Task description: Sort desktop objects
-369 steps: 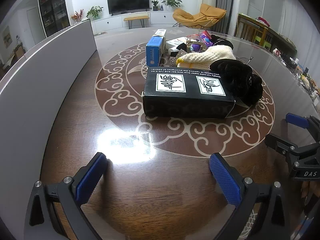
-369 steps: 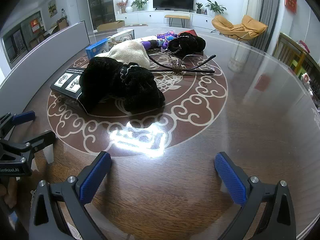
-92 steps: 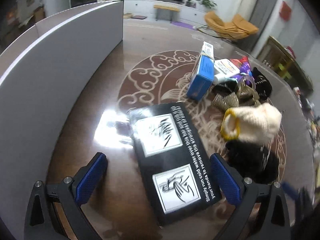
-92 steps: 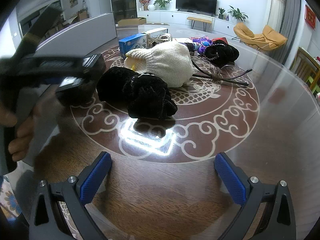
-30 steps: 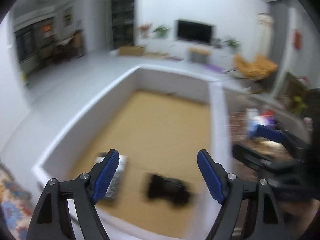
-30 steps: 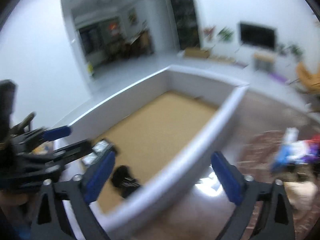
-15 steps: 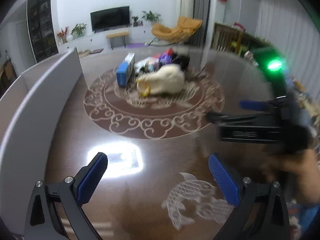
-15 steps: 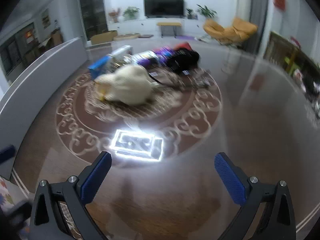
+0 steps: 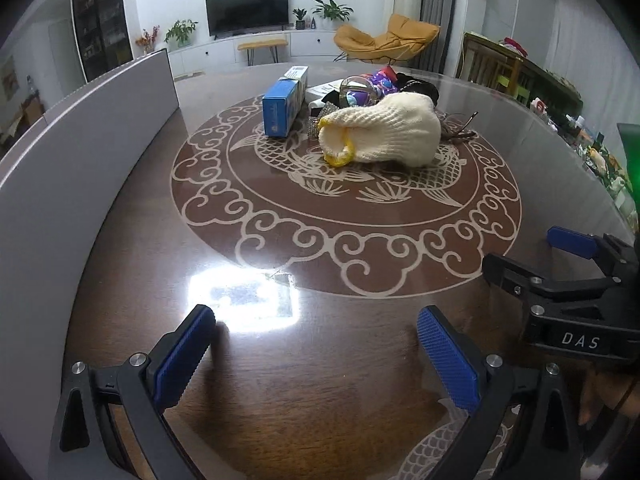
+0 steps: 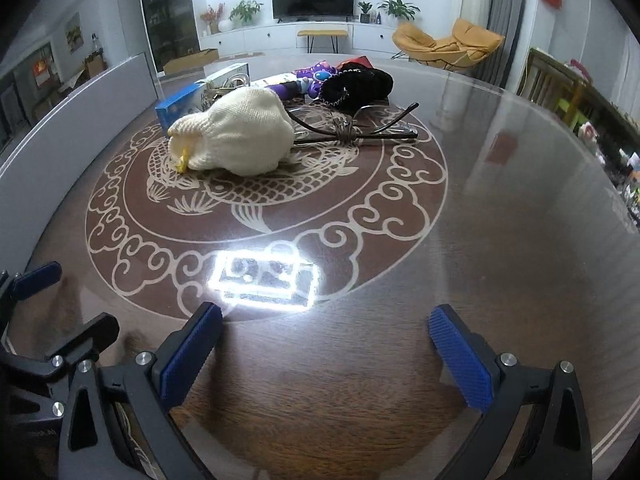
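Note:
A cream knitted hat with a yellow rim lies near the middle of the round brown table. Behind it sit a blue box, a purple toy, a black fuzzy item and dark glasses tied with cord. My left gripper hovers open over bare table at the near edge, nothing between its blue pads. My right gripper is open too, beside it, well short of the hat. Each gripper shows at the edge of the other's view.
A long grey-white bin wall curves along the table's left side. A bright lamp reflection glares on the glossy top. Chairs and shelves stand beyond the right edge.
Both grippers swung from over the bin, where a black box and black item lay, back to the table's near edge and lowered. The left jaws widened.

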Demonstrator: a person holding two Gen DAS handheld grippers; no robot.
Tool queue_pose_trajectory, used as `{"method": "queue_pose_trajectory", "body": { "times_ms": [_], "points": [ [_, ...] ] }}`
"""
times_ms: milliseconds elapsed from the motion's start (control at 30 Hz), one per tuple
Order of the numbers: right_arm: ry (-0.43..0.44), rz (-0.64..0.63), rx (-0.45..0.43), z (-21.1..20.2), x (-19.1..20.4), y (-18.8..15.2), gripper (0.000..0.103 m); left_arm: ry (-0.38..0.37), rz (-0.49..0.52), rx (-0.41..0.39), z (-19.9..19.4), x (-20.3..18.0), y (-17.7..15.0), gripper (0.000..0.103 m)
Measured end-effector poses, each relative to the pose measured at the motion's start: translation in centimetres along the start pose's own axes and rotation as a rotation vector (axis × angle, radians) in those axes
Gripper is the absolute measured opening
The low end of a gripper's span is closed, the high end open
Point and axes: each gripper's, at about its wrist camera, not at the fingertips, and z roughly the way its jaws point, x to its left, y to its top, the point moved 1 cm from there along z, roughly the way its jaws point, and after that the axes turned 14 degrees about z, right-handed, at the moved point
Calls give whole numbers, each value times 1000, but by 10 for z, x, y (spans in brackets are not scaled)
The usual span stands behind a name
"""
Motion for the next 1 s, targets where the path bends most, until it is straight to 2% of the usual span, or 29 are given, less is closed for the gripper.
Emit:
{"method": "queue_pose_trajectory", "body": {
  "times_ms": [200,1000],
  "points": [
    [1,0,-1,0,-1,0,103,14,23,20,3,-5,0,103],
    [0,0,-1,1,-1,0,103,10,21,20,2,-4,-1,103]
  ]
}}
